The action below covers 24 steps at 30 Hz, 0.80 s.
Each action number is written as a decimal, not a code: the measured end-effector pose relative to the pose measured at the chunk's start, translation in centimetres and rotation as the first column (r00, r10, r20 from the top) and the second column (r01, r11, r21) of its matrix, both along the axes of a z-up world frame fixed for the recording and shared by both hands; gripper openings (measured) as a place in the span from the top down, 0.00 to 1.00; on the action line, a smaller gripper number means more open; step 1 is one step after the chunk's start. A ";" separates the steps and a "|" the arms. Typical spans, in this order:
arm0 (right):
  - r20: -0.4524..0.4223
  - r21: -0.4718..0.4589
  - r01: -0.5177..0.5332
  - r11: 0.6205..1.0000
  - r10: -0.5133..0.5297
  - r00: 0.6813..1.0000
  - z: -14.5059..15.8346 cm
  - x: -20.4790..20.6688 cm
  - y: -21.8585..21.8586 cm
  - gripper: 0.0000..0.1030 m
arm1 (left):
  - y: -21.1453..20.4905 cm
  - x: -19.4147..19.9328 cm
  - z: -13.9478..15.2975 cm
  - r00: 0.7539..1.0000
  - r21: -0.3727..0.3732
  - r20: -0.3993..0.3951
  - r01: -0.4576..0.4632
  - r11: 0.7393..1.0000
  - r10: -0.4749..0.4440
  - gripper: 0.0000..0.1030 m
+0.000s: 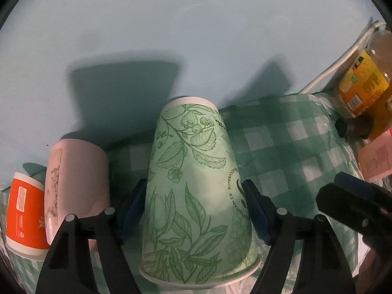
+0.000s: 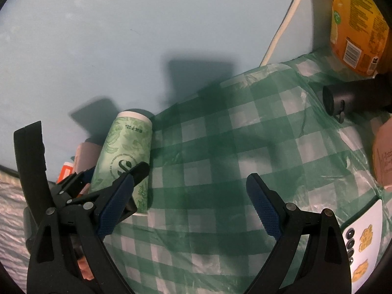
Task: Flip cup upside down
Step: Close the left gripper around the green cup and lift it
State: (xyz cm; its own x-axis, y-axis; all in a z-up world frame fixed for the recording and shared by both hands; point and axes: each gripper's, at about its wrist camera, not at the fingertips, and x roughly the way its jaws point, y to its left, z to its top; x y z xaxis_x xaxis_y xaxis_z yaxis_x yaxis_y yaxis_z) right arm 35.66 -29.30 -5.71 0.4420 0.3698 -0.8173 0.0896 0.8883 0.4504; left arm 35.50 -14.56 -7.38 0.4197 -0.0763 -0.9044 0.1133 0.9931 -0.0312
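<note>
Cup (image 1: 196,196) sits mouth-down on the checked cloth (image 1: 289,147) at centre frame in the left view, left gripper (image 1: 196,210) clamped on its sides, looks like contact both sides. Right gripper (image 2: 193,210) is spread wide over bare cloth, lower centre. Pink cup (image 1: 76,183) and orange cup (image 1: 24,213) lower left.

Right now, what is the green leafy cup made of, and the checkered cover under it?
The green cup looks like paper with a matte finish: printed leaves and strawberries, a rolled white rim at the bottom, no glassy shine. The checkered tablecloth is probably thin plastic: it wrinkles, puckers and shows small glossy highlights. The left gripper has blue textured pads, likely rubbery.
</note>
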 end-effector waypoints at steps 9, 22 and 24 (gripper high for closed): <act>0.056 0.020 -0.008 1.000 0.007 0.998 2.2 -1.8 0.2 0.10 | 2.0 -4.4 2.7 0.998 -0.013 0.059 0.039 0.999 -0.038 0.25; 0.118 0.054 -0.109 0.993 0.102 0.988 3.4 -7.9 4.4 0.10 | 5.3 -13.5 4.0 0.988 -0.092 0.118 0.109 0.990 -0.098 0.25; 0.114 0.058 -0.133 0.989 0.126 0.985 2.7 -9.2 5.6 0.10 | 6.5 -14.7 3.7 0.988 -0.100 0.122 0.104 0.989 -0.092 0.25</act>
State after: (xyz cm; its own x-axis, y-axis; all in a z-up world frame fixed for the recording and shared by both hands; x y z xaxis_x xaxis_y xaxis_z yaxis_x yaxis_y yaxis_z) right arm 26.45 -23.71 -2.98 0.4727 0.4810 -0.7384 -0.0779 0.8574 0.5087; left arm 20.82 -8.02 -3.65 0.5078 -0.2151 -0.8342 0.2188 0.9688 -0.1166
